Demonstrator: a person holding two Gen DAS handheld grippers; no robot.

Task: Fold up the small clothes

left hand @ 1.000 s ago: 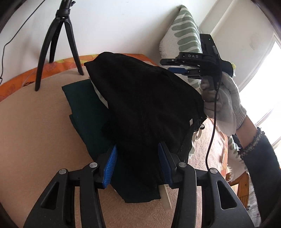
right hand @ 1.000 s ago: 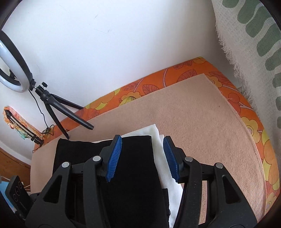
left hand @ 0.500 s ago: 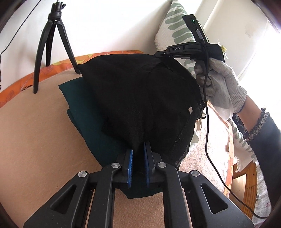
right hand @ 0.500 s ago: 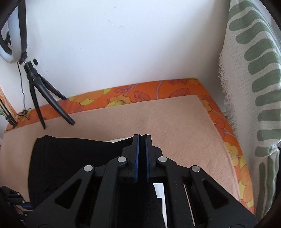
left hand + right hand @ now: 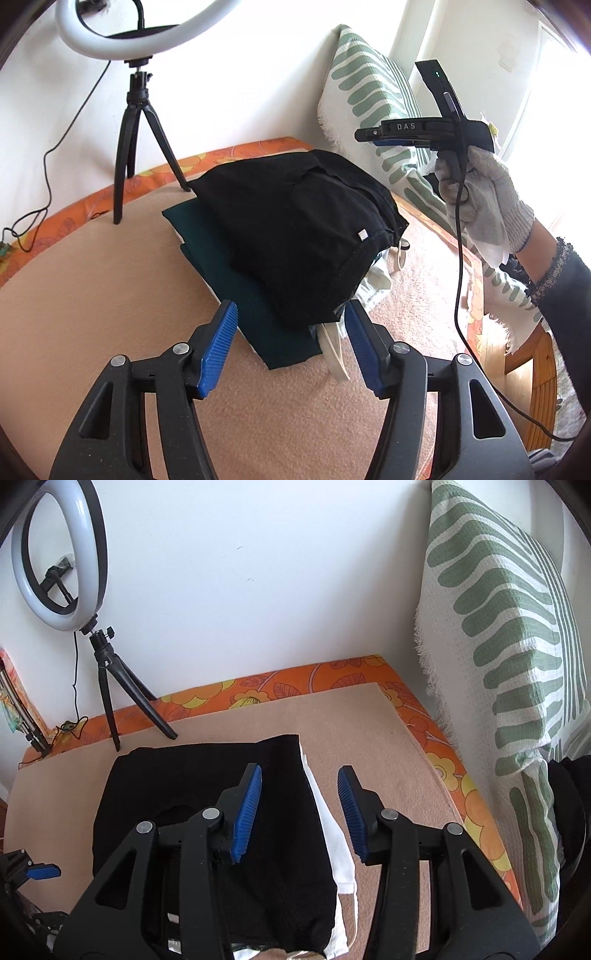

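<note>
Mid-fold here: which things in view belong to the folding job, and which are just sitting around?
Job: black garment on top; dark green garment and white garment beneath; left gripper and right gripper, both open.

Bystanders: ring light with tripod; green-striped cushion.

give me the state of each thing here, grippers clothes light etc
left hand-held gripper: open, empty, at the stack's near edge
right hand-held gripper: open, empty, raised over the stack
black garment: folded, lying on top of the stack
dark green garment: folded flat under the black one
white garment: under the black one, edge sticking out
ring light: upright on its tripod; lit or not, cannot tell
</note>
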